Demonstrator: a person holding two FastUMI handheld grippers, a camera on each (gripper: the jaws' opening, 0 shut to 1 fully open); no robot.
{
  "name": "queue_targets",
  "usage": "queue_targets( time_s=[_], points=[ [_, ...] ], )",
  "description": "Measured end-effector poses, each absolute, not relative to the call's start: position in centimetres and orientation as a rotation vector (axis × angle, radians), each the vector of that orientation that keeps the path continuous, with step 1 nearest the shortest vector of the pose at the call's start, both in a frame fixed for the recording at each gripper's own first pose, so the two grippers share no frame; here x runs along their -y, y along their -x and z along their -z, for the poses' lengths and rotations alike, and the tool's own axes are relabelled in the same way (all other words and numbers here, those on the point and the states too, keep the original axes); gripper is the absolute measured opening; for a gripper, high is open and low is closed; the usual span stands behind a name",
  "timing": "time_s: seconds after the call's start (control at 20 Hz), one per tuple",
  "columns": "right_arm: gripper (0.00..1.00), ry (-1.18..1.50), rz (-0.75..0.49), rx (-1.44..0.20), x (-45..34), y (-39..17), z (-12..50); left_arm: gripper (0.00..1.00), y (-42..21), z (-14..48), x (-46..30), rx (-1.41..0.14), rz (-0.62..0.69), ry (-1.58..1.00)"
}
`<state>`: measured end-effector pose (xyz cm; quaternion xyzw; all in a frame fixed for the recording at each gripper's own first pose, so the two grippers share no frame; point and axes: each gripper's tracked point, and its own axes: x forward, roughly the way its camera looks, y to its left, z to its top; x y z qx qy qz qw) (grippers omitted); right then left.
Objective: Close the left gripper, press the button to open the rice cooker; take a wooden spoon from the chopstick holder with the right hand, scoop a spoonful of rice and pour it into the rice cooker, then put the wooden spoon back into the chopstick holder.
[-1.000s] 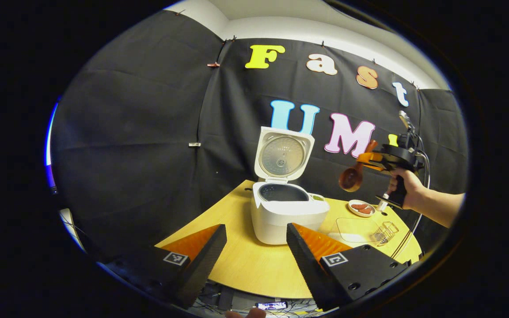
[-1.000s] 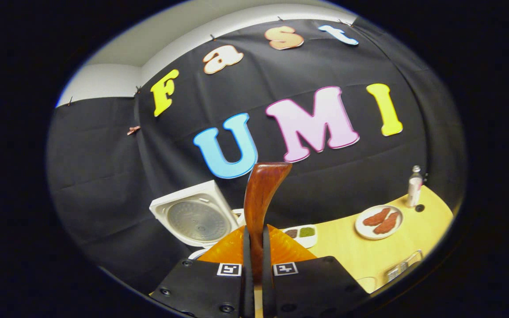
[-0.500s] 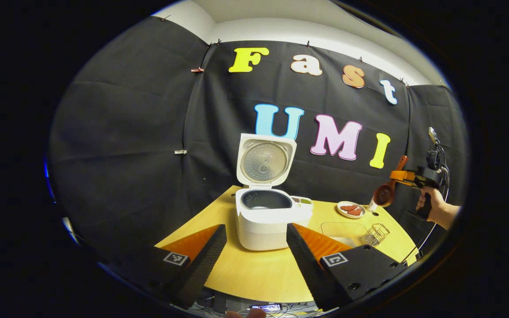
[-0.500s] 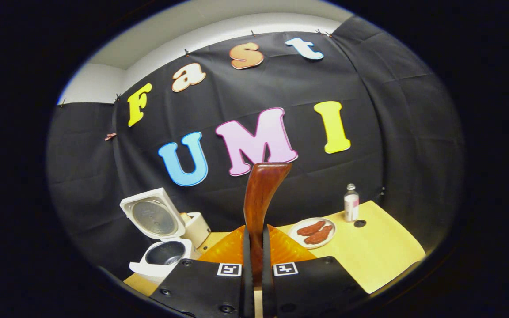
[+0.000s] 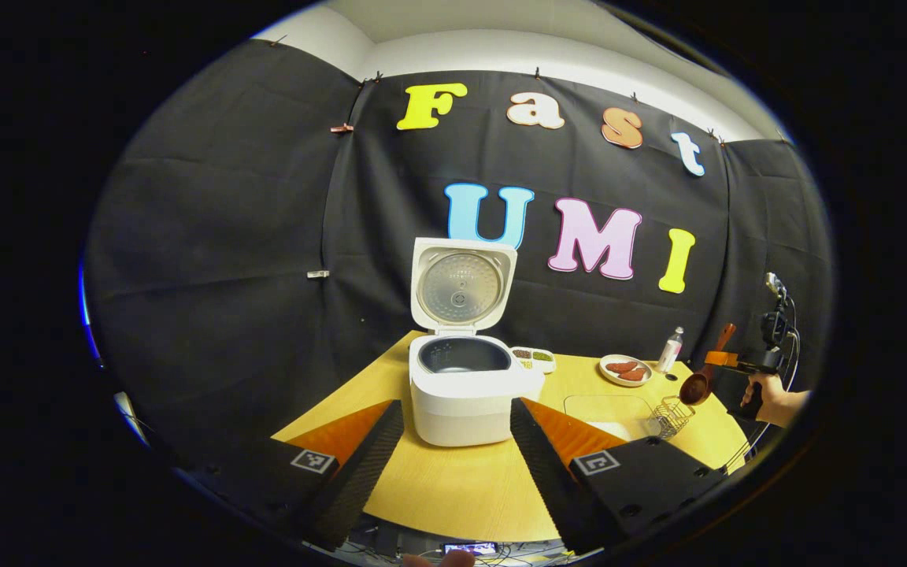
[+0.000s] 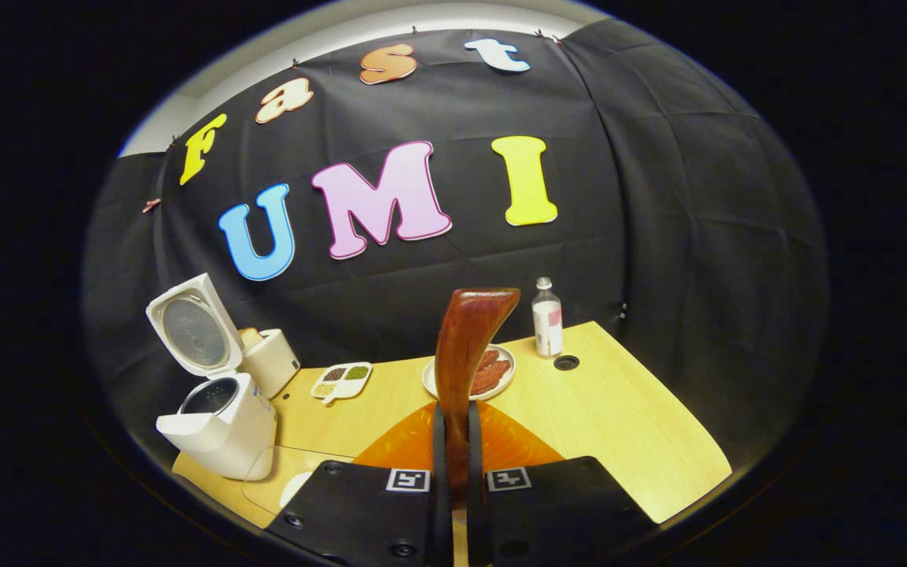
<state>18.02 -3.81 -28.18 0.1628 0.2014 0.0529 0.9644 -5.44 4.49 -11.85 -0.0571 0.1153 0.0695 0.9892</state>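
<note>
The white rice cooker (image 5: 465, 390) stands on the wooden table with its lid (image 5: 461, 282) up and the dark inner pot showing. My left gripper (image 5: 453, 409) is open in front of it and holds nothing. At the far right a hand carries my right gripper (image 5: 720, 359), shut on the wooden spoon (image 5: 697, 384), whose bowl hangs just above and to the right of the wire chopstick holder (image 5: 670, 416). In the right gripper view the spoon's handle (image 6: 465, 346) rises between the shut fingers of my right gripper (image 6: 453, 441). The open rice cooker (image 6: 221, 421) sits low on the left there.
A clear shallow container (image 5: 607, 405) lies between the cooker and the wire holder. A plate of red pieces (image 6: 493, 370), a small bottle (image 6: 548, 319), a divided dish of grains (image 6: 339, 380) and a white box (image 6: 276, 362) stand along the back. The table edge (image 6: 658, 488) runs close on the right.
The right gripper has carried the spoon away from the cooker, rightward and down to near the wire holder. The left gripper has stayed open and drawn back a little.
</note>
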Motion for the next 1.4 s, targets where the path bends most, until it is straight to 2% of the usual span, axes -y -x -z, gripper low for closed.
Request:
queue_targets(
  time_s=[0.45, 0.7, 0.9, 0.95, 1.0, 1.05, 1.25, 1.4],
  points=[
    [0.13, -0.409, -0.078, -0.505, 3.8, -18.8, 35.6, 0.94, 5.8, 11.1, -5.2, -0.260, -0.221, 0.085],
    [0.17, -0.472, -0.064, -0.538, 4.7, -17.6, 36.6, 0.94, 5.6, 10.3, -4.7, -0.249, -0.216, 0.061],
    [0.43, -0.512, -0.016, -0.550, 6.5, -16.5, 35.8, 0.94, 5.5, 9.8, -4.4, -0.239, -0.202, 0.098],
    [0.58, -0.518, -0.013, -0.558, 6.7, -15.9, 35.4, 0.94, 5.5, 9.7, -4.3, -0.236, -0.197, 0.104],
    [0.77, -0.510, -0.001, -0.559, 7.1, -15.4, 35.3, 0.94, 5.5, 9.3, -4.3, -0.232, -0.191, 0.102],
    [0.87, -0.489, 0.019, -0.566, 7.9, -14.9, 35.1, 0.94, 5.5, 9.0, -4.3, -0.226, -0.185, 0.094],
    [0.96, -0.489, 0.074, -0.552, 9.6, -12.3, 31.6, 0.94, 4.7, 7.3, -5.1, -0.184, -0.159, 0.055],
    [0.99, -0.450, 0.005, -0.467, 8.7, -10.4, 27.1, 0.94, 3.7, 6.3, -5.6, -0.157, -0.137, 0.066]
  ],
)
